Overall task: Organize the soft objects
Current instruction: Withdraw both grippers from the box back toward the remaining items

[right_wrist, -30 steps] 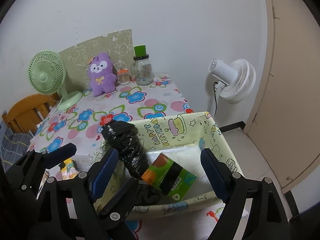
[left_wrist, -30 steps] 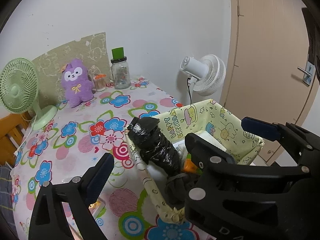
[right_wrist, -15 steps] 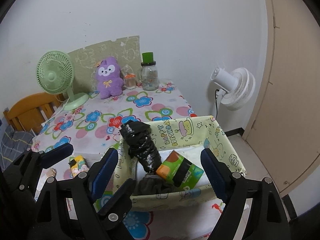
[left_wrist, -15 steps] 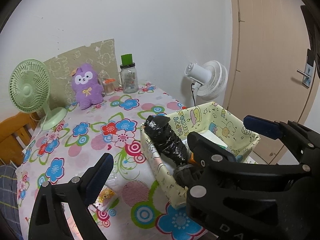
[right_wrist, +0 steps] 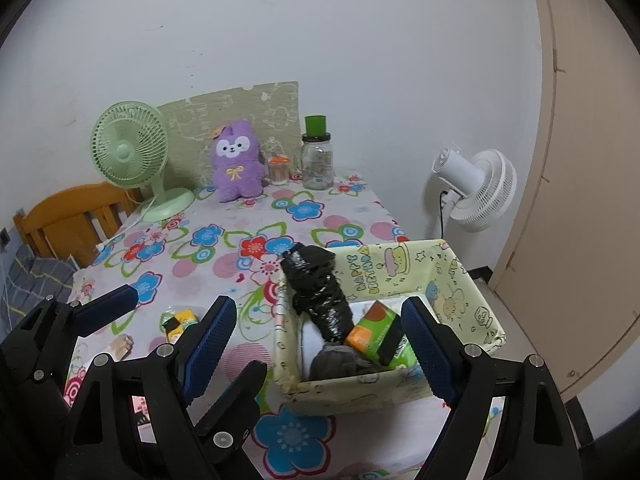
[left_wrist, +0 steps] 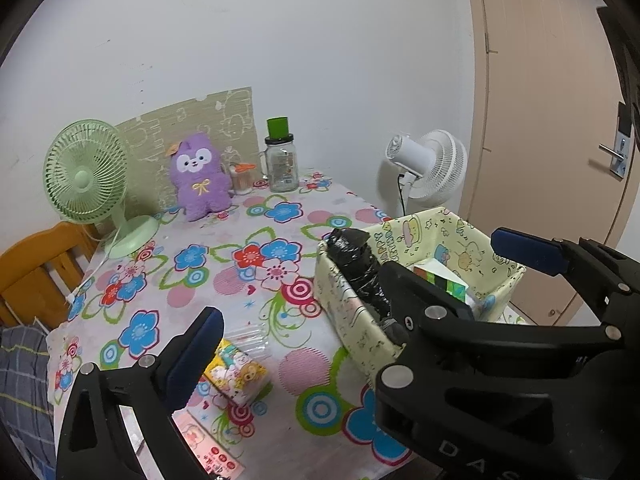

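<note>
At the far left a pale green plastic desk fan (right_wrist: 129,152) stood on the flowered tablecloth (right_wrist: 224,240), its thin cord trailing toward the edge; a claw sweeping past could have caught that cord and tipped the fan. Beside it sat the purple plush animal with a white face and yellow bow (right_wrist: 237,160), upright against a beige patterned board and well apart from both claws. It looked like the soft thing left to put away. Just beside it stood a clear glass jar with a green lid (right_wrist: 317,158), which a careless reach for the plush might have knocked over.

Nearer, small colourful snack packets (left_wrist: 236,372) lay on the cloth by the left claw (left_wrist: 360,276), whose blue-padded jaws stood wide with nothing between them. The right claw (right_wrist: 318,342) was likewise wide and held nothing.

To the right, the pale yellow cartoon-printed fabric box (right_wrist: 480,320) sat at the table's corner and seemed to overhang it; a push might have sent it off. A crumpled black plastic bundle (right_wrist: 320,292) stuck up over its rim and could have toppled out. A green-and-orange carton (right_wrist: 376,332) and grey cloth lay inside.

The box wall read "HAPPY BIRTHDAY". The carton's print was too small to read.
</note>
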